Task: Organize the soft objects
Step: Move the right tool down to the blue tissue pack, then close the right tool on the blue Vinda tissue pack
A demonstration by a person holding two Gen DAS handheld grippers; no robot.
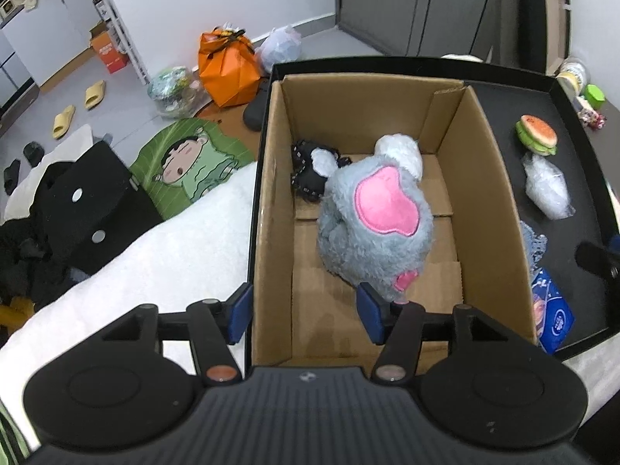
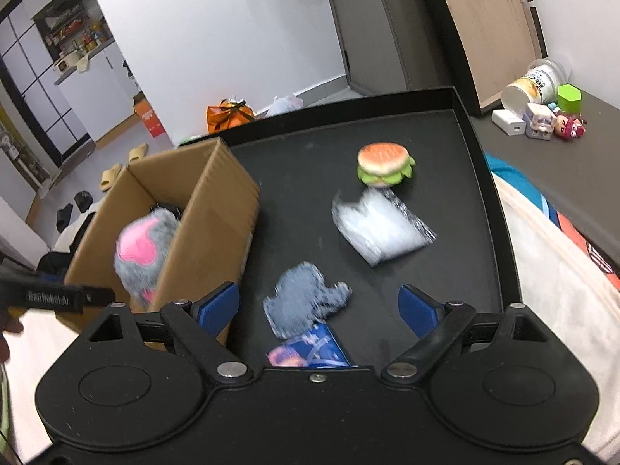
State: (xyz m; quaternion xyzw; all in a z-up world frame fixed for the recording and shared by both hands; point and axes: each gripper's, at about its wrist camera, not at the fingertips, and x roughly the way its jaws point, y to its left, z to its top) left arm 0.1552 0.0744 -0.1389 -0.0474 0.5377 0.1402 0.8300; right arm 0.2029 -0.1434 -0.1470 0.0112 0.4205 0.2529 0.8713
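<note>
A grey plush toy (image 1: 374, 213) with pink patches lies in the cardboard box (image 1: 492, 178), next to a black soft item (image 1: 306, 170). My left gripper (image 1: 304, 312) is open above the box's near end, its right finger close to the plush; its left finger is outside the box wall. The plush (image 2: 145, 252) and box (image 2: 209, 232) also show in the right wrist view. My right gripper (image 2: 319, 306) is open over a blue-grey knitted cloth (image 2: 306, 302) on the black tray (image 2: 484, 193). A burger toy (image 2: 383, 164), a clear plastic packet (image 2: 381, 228) and a blue packet (image 2: 310, 350) lie on the tray.
The tray (image 1: 581, 178) rests on a white blanket (image 1: 155, 263). A cup (image 2: 533, 85), a green block (image 2: 569, 97) and small figures (image 2: 569, 126) sit on the grey ledge to the right. Bags, slippers and a cartoon mat (image 1: 190, 162) lie on the floor.
</note>
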